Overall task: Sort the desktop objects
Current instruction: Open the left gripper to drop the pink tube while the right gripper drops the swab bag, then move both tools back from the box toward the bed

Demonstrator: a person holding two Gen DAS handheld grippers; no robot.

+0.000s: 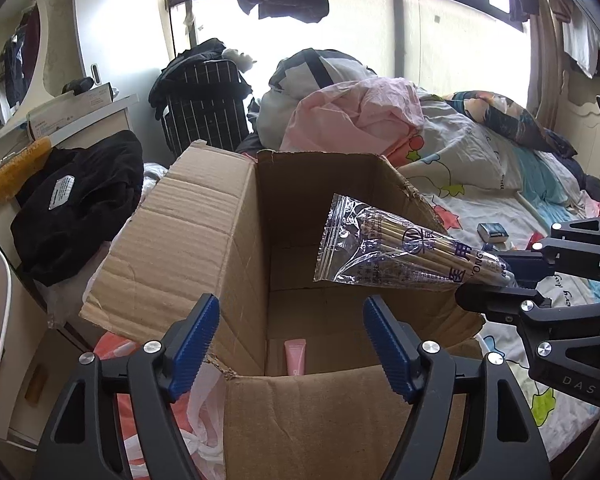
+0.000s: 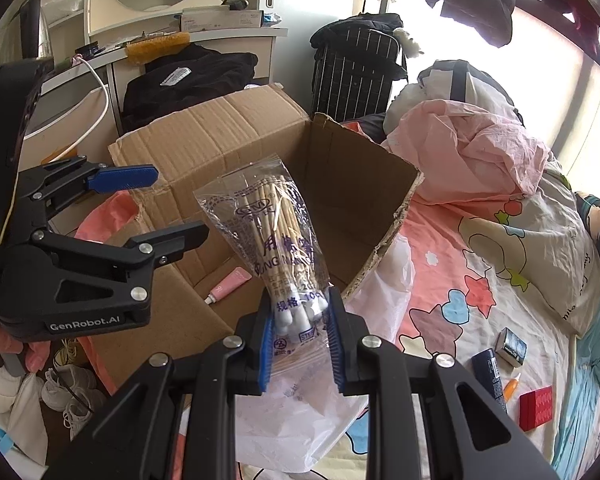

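A clear plastic bag of cotton swabs [image 2: 278, 236] with wooden sticks is pinched at its lower end by my right gripper [image 2: 300, 344], which is shut on it. The bag [image 1: 400, 250] hangs over the open cardboard box [image 1: 220, 216], entering from the right where the right gripper [image 1: 500, 280] shows. A pink tube [image 1: 295, 356] lies on the box floor [image 2: 230, 282]. My left gripper [image 1: 292, 344] stands open above the box's near edge, nothing between its blue pads; it appears at the left [image 2: 168, 208] of the right wrist view.
The box [image 2: 340, 160] sits on a bed with a cartoon-print quilt [image 2: 480, 280]. A small box [image 2: 511, 346], a dark bottle [image 2: 488, 372], an orange tube [image 2: 512, 388] and a red box [image 2: 536, 406] lie on the quilt. Pink bedding [image 1: 360, 112], black clothes [image 1: 76, 204], a desk [image 2: 220, 36].
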